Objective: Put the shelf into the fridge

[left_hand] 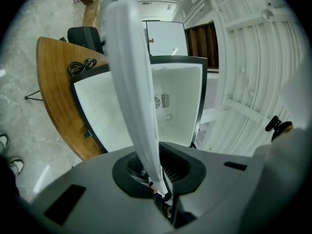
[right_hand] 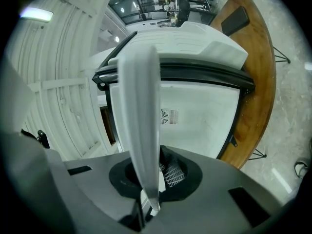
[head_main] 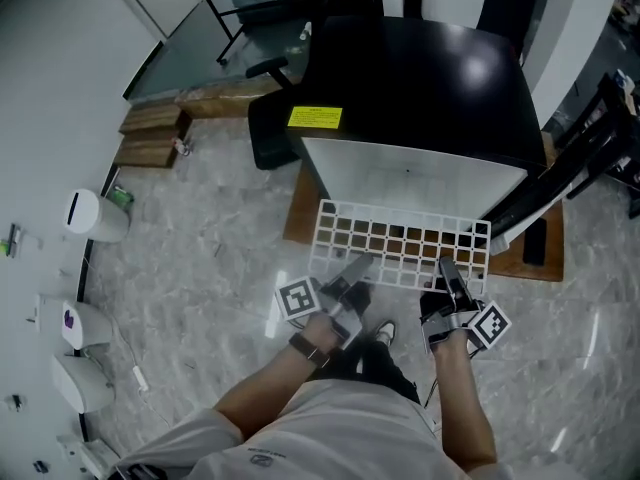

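Note:
A white wire shelf (head_main: 400, 243) hangs level in front of the open mouth of a black-topped small fridge (head_main: 420, 78). My left gripper (head_main: 353, 270) is shut on the shelf's near left edge, and my right gripper (head_main: 447, 268) is shut on its near right edge. In the left gripper view the shelf (left_hand: 129, 72) rises edge-on from the closed gripper (left_hand: 158, 189), with the fridge's white inside (left_hand: 170, 96) beyond it. The right gripper view shows the same: the shelf (right_hand: 139, 111) clamped in the gripper (right_hand: 148, 204), facing the fridge's inside (right_hand: 195, 116).
The fridge stands on a wooden platform (head_main: 300, 218), its door (head_main: 530, 213) swung open to the right. A black office chair (head_main: 270, 118) is at the fridge's left. Wooden blocks (head_main: 150, 133) and white bins (head_main: 95, 213) lie along the left wall.

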